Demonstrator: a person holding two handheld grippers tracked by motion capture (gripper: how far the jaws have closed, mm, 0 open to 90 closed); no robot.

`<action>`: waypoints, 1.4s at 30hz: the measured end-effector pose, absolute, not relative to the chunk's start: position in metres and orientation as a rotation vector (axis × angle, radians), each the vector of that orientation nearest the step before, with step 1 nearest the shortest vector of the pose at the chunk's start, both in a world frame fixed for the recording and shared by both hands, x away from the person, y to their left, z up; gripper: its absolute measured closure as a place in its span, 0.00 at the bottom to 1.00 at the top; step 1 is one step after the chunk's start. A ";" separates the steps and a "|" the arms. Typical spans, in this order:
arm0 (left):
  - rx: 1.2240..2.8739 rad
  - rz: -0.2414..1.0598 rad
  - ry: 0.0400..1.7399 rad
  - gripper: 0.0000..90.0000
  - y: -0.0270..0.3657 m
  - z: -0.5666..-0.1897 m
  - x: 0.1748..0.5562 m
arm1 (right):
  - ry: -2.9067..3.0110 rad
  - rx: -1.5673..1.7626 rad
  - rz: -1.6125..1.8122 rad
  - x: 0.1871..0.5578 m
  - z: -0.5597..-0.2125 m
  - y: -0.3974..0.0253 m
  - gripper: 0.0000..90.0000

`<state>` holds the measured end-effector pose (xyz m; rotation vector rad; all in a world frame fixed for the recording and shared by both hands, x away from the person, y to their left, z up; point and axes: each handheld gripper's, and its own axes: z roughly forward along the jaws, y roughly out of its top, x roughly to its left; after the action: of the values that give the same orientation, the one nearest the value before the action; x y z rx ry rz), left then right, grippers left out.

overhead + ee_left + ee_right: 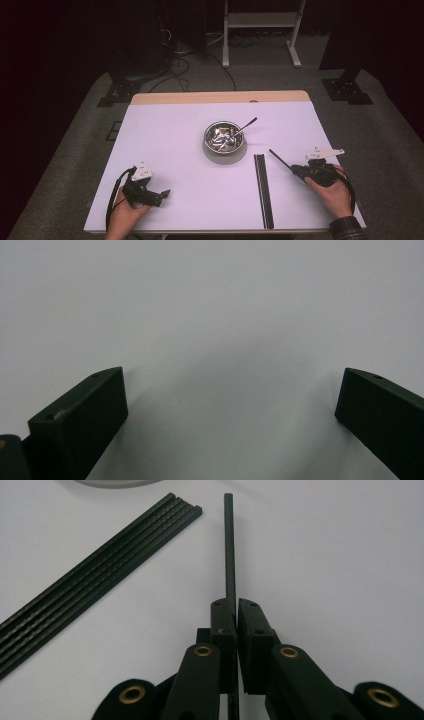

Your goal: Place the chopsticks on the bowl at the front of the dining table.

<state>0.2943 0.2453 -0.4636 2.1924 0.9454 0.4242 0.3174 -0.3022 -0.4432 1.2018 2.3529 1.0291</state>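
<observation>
Pinching a single black chopstick [229, 550] between pressed-together jaws, the right gripper [236, 611] is held near the bundle of chopsticks [263, 190] on the white table [175, 150]. The left gripper [232, 405] is spread wide, empty. A metal bowl [224, 137] is seen mid-table.

A white-topped table [170, 145] with a bare wooden strip along its far edge carries little. Just past centre, toward one o'clock, stands a steel bowl [223, 137] on a grey disc. At about four o'clock lies a tight row of black chopsticks [263, 190] — flat, side by side.
</observation>
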 end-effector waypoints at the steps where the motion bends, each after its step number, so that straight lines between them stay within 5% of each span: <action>1: 2.192 0.424 0.945 0.00 0.245 -0.464 0.294 | 2.351 1.202 1.033 0.318 -0.442 -0.302 0.95; 42: 2.192 0.423 0.946 0.00 0.245 -0.464 0.294 | 2.339 1.114 1.142 0.339 -0.409 -0.271 0.95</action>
<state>0.2943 0.2454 -0.4636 2.1922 0.9458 0.4235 0.3395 -0.2715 -0.4091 1.1136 2.3385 1.1421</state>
